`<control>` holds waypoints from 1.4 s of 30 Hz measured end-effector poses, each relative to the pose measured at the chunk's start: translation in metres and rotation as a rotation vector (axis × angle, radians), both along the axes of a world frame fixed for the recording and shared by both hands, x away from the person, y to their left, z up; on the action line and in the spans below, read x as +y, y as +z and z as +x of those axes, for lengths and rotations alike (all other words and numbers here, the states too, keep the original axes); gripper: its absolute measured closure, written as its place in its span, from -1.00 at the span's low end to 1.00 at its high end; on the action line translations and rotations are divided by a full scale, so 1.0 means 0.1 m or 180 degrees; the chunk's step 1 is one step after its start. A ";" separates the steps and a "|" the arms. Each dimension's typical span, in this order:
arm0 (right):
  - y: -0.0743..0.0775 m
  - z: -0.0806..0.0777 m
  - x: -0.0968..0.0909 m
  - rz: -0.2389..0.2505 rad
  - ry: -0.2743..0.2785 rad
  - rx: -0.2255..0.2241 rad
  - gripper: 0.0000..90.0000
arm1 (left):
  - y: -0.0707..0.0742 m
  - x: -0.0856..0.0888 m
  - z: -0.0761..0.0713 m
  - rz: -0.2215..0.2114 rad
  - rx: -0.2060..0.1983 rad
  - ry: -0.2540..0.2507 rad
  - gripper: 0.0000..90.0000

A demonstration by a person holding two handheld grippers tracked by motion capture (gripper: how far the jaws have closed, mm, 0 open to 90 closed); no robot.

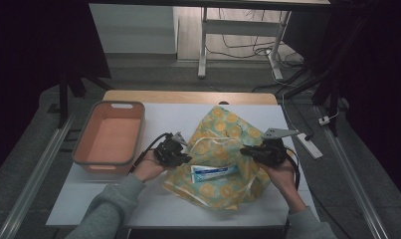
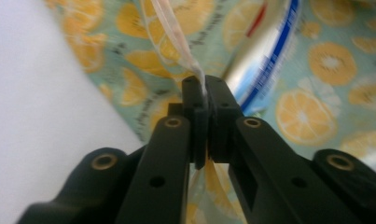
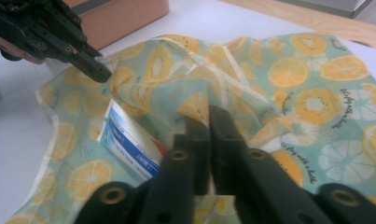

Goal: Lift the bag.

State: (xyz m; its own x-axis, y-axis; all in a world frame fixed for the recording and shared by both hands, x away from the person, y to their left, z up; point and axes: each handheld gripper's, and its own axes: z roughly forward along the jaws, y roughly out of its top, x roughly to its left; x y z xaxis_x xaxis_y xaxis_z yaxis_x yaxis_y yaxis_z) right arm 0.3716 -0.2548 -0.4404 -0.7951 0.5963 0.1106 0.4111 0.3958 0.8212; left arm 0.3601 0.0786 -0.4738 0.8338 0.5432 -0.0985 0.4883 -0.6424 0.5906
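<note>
Bag [image 1: 223, 154] with an orange-slice print lies crumpled at mid-table, a white-and-blue toothpaste box [image 1: 215, 172] resting on its lower part. Left gripper [image 1: 180, 155] is at the bag's left edge — in the left gripper view its jaws are clamped on a translucent strip of the hem [image 2: 185, 56]. Right gripper [image 1: 248, 151] sits at the bag's right side; in the right gripper view the jaws are nearly together with a narrow gap, fabric bunched right at the tips [image 3: 209, 112] — cannot tell whether they grasp it. Orange bin [image 1: 110, 137] stands empty, well apart to the left.

Risks, as judged: thin hem could slip from the left clamp if pulled sideways; an uneven lift — one side unsecured — would likely tip the box off the fabric.
</note>
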 end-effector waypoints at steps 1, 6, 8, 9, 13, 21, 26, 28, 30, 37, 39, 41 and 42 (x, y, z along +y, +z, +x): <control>0.00 -0.01 0.02 -0.0029 -0.0027 -0.0005 0.45 | 0.00 0.00 -0.01 0.0002 -0.0004 -0.0011 0.96; 0.15 -0.28 0.10 -0.0106 -0.0211 -0.0245 -0.11 | 0.05 0.07 -0.02 -0.0124 -0.0008 0.0000 0.96; 0.24 -0.46 0.09 -0.0096 -0.0203 -0.0290 -0.14 | 0.06 0.11 -0.01 -0.0164 -0.0008 0.0028 0.96; 0.27 -0.55 0.08 -0.0084 -0.0180 -0.0273 -0.14 | 0.07 0.13 -0.01 -0.0165 -0.0008 0.0023 0.96; 0.24 -0.87 0.13 -0.0231 -0.0020 -0.0117 -0.16 | 0.08 0.16 -0.02 -0.0215 -0.0004 0.0008 0.96; -0.21 -1.06 0.21 -0.0799 -0.0207 0.0236 -0.29 | 0.08 0.18 -0.02 -0.0189 0.0008 -0.0023 0.96; -0.50 -1.11 0.25 -0.1103 -0.0184 0.0459 -0.25 | 0.08 0.17 -0.02 -0.0184 0.0026 -0.0014 0.96; -0.61 -1.13 0.28 -0.1229 -0.0150 0.0530 -0.11 | 0.08 0.17 -0.03 -0.0170 0.0022 -0.0020 0.96; -0.67 -1.14 0.30 -0.1347 -0.0094 0.0562 0.06 | 0.09 0.18 -0.04 -0.0170 0.0008 -0.0022 0.96; -0.59 -1.17 0.33 -0.1604 0.0077 0.0310 0.95 | 0.14 0.26 -0.06 -0.0280 0.0011 0.0009 0.97; -0.52 -1.17 0.30 -0.1503 0.0094 0.0230 0.97 | 0.17 0.30 -0.09 -0.0358 0.0020 0.0006 0.97; -0.41 -1.17 0.25 -0.1383 0.0076 0.0117 0.97 | 0.22 0.35 -0.12 -0.0425 0.0001 -0.0003 0.97; -0.36 -1.18 0.22 -0.1323 0.0039 0.0060 0.97 | 0.24 0.37 -0.14 -0.0473 -0.0002 -0.0011 0.97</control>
State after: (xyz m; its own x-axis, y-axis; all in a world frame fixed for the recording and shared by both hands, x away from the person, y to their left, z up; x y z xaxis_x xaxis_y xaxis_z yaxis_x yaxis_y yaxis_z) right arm 0.2540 -0.2327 -0.4764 -0.8026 0.5838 -0.1228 0.4178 0.6969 0.5829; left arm 0.3459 0.1160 -0.4493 0.8357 0.5199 -0.1771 0.4859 -0.5495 0.6797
